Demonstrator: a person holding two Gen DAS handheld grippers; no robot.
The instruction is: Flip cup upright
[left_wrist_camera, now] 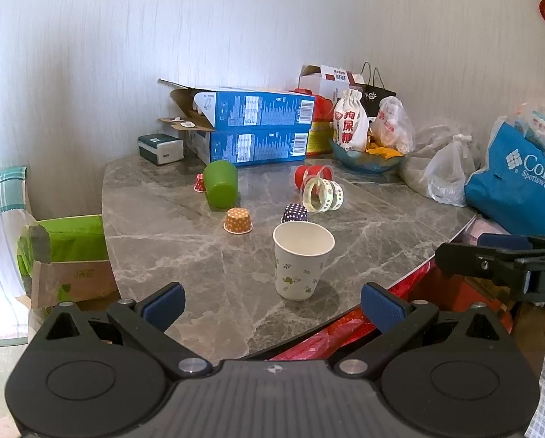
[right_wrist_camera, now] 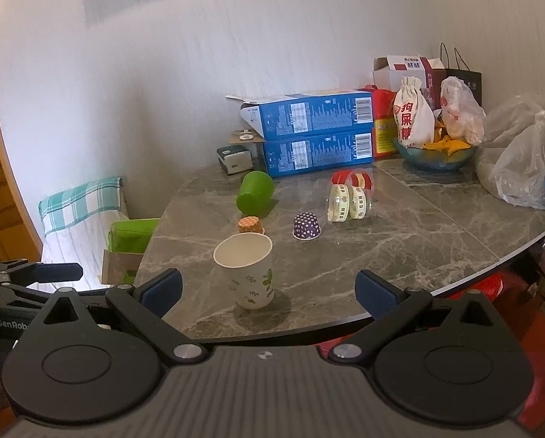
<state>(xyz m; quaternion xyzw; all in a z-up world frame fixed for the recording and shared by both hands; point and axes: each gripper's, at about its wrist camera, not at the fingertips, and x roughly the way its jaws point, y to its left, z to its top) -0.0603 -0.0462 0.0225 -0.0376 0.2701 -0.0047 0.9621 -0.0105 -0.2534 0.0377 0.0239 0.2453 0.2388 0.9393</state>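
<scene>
— Both our grippers, left gripper (left_wrist_camera: 272, 308) and right gripper (right_wrist_camera: 268, 294), hang with jaws wide apart, holding nothing; the paper cup (left_wrist_camera: 300, 261) stands upright and empty just beyond them, near the table (left_wrist_camera: 170, 252) edge.

— So our risk is a stray nudge tipping it over the edge?

— We think so; it looks light. Farther off, the green cup (left_wrist_camera: 220, 183) sits mouth-down, and the bowl (left_wrist_camera: 365, 158) at far right holds snack bags.

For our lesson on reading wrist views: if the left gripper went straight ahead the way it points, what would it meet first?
Most likely the white paper cup, standing upright on the table just ahead of the open left gripper and roughly centred between its fingers, though depth is uncertain.
</scene>
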